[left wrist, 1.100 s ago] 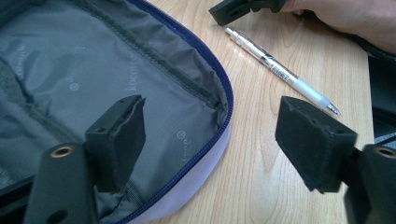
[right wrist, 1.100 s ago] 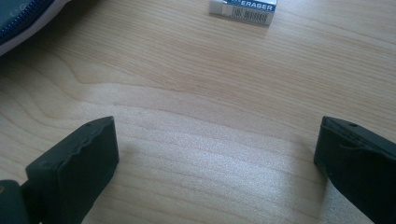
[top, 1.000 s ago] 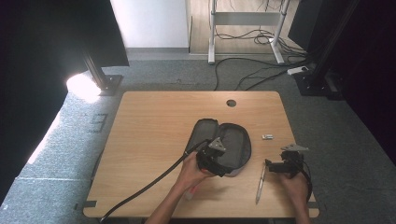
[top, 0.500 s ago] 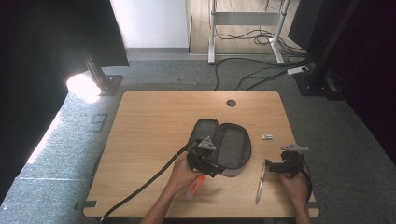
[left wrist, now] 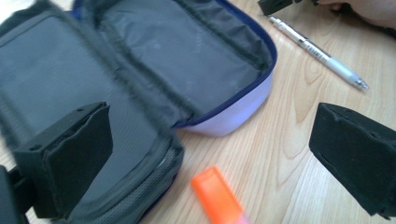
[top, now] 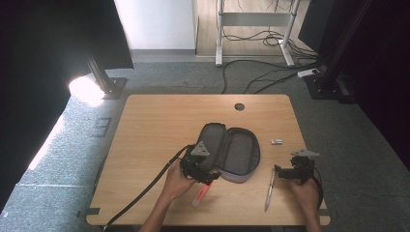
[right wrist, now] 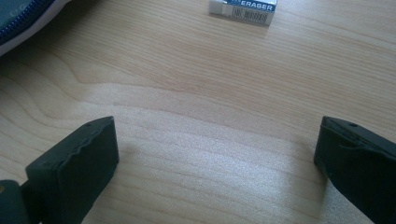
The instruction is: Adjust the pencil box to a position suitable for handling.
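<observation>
Orange highlighter [top: 202,192] lies on the table [top: 145,145] at six o'clock from the open pencil case [top: 229,152]. The left gripper [top: 202,175], jaws just opened wide and empty, should straddle it squarely. The right gripper [top: 285,173] gapes empty.

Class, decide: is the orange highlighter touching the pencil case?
Apart. In the left gripper view, bare wood shows between the highlighter and the case.
</observation>
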{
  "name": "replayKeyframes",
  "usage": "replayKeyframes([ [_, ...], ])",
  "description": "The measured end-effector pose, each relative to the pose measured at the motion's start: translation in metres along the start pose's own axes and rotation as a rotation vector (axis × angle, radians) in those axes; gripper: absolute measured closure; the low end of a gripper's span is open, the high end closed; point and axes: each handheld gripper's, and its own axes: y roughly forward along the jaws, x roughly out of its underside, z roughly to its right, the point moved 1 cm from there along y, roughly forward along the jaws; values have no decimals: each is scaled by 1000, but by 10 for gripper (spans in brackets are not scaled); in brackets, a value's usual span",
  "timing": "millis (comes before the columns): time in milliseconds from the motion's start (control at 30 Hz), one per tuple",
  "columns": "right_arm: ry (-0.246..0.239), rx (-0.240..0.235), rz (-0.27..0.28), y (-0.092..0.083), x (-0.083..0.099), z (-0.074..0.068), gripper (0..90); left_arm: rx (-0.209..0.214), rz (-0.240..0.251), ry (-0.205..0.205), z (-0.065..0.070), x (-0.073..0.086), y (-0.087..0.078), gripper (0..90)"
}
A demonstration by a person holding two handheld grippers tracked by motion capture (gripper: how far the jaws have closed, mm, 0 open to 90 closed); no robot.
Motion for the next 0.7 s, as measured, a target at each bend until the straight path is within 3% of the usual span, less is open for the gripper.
replayKeyframes([
  [133,0,0,0,0,0,0,0,-12,15,-24,-8,10,-12,0],
  [300,0,0,0,0,0,0,0,-59,37,-53,-19,23,-27,0],
  [700,0,0,0,0,0,0,0,-126,48,-92,-33,52,-43,0],
])
